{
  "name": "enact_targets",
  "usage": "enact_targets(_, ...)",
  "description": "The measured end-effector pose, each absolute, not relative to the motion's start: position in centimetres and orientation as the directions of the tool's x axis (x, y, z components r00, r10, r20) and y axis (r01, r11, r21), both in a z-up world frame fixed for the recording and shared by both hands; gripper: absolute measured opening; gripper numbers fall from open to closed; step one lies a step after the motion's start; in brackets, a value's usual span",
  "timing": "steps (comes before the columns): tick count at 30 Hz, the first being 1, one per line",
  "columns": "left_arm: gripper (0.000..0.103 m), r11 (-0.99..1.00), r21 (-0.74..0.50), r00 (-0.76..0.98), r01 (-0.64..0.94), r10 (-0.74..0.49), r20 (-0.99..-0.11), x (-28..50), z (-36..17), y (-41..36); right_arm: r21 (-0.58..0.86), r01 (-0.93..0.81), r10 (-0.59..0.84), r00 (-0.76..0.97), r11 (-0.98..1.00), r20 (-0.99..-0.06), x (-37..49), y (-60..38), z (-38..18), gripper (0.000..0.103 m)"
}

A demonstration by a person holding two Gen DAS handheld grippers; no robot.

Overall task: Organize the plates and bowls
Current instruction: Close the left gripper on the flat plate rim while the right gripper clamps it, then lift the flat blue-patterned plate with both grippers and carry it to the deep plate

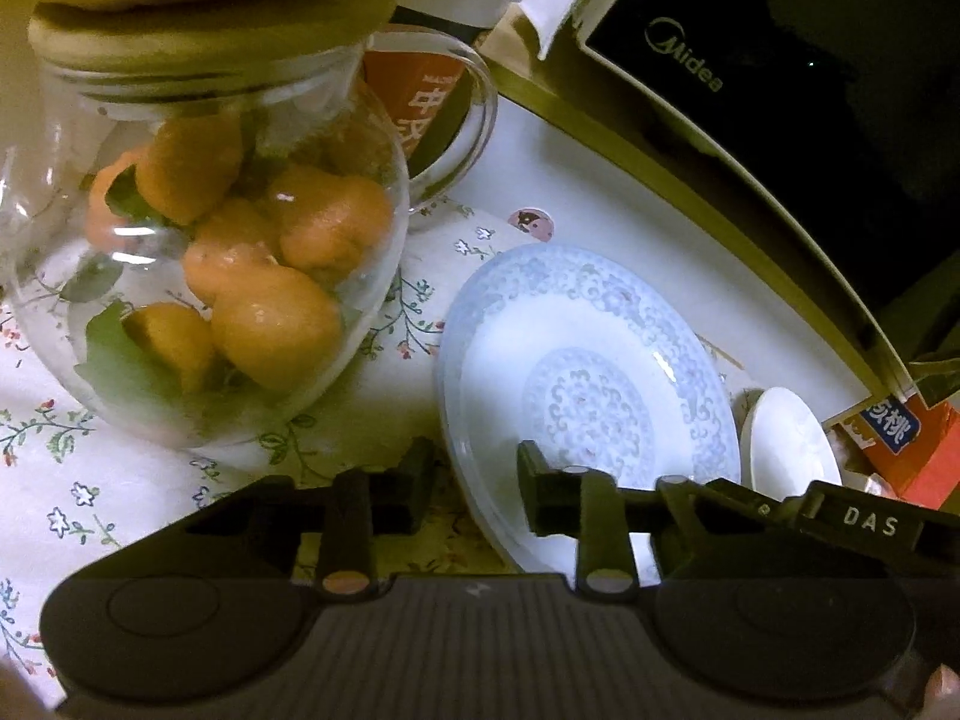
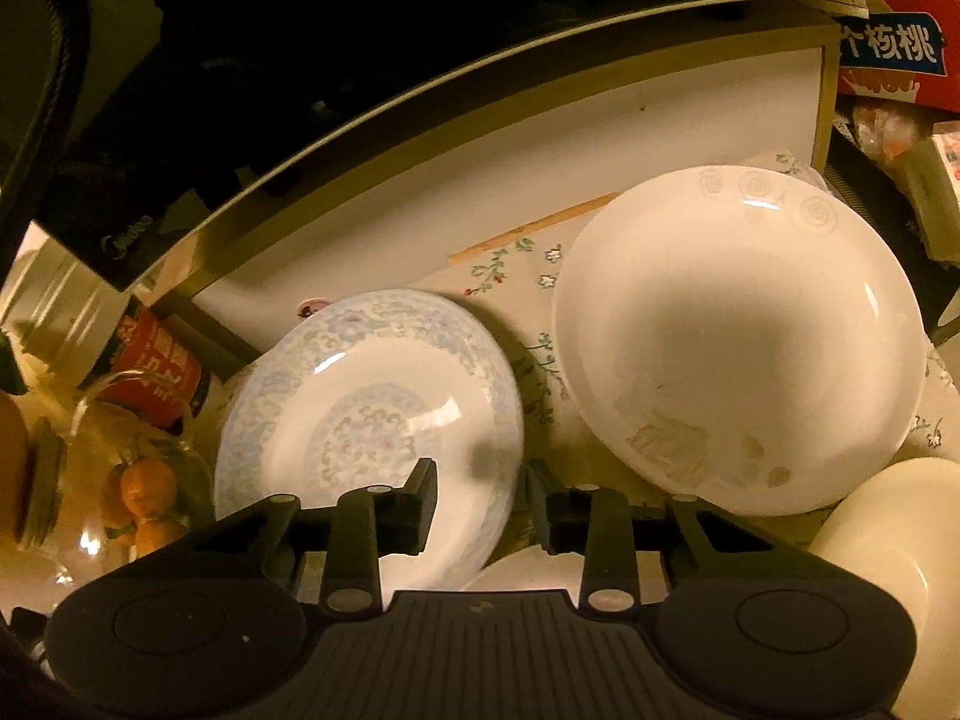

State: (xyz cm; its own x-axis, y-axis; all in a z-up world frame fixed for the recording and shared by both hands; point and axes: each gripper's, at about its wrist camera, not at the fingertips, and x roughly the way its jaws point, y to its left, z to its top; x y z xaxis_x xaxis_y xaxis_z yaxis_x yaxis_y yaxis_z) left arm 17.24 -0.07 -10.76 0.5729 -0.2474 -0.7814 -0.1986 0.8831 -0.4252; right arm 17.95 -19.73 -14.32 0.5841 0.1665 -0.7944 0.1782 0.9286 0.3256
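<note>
A white plate with a pale blue scroll pattern (image 1: 588, 360) lies tilted on the floral tablecloth (image 1: 90, 480), in front of the microwave. My left gripper (image 1: 474, 468) straddles its near left rim, one finger outside and one over the inside, shut on it. In the right wrist view the same blue-patterned plate (image 2: 360, 396) has my right gripper (image 2: 480, 480) shut across its right rim. A larger plain white plate (image 2: 738, 336) with dried smears lies to the right of it. A small white dish (image 1: 786, 444) sits against the patterned plate's right edge.
A glass jar of oranges (image 1: 210, 276) with a wooden lid stands close on the left, a red can (image 1: 420, 90) behind it. The black microwave (image 1: 750, 90) walls off the back. A red carton (image 1: 912, 450) and a white bowl (image 2: 876, 540) crowd the right.
</note>
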Motion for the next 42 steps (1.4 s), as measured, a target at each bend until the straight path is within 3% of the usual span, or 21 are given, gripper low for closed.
enact_targets(7,0.012,0.883,-0.421,0.571,-0.207,-0.24,-0.785,17.4,-11.1,0.4,0.319,0.178,0.155,0.599,0.931,-0.786,18.2,-19.4,-15.0,0.023)
enact_targets(14,0.011,0.888,-0.415,0.57,-0.197,-0.241,-0.785,17.4,-11.1,0.5,0.286,0.184,0.123,0.601,0.94,-0.79,18.4,-19.3,-15.8,0.008)
enact_targets(26,0.009,0.899,-0.399,0.574,-0.179,-0.234,-0.784,17.3,-10.8,0.2,0.265,0.185,0.101,0.609,0.946,-0.787,18.1,-18.9,-15.7,0.008)
enact_targets(42,0.009,0.886,-0.43,0.606,-0.174,-0.248,-0.756,16.6,-8.3,0.9,0.351,0.172,0.166,0.642,0.92,-0.749,17.0,-20.0,-13.1,0.009)
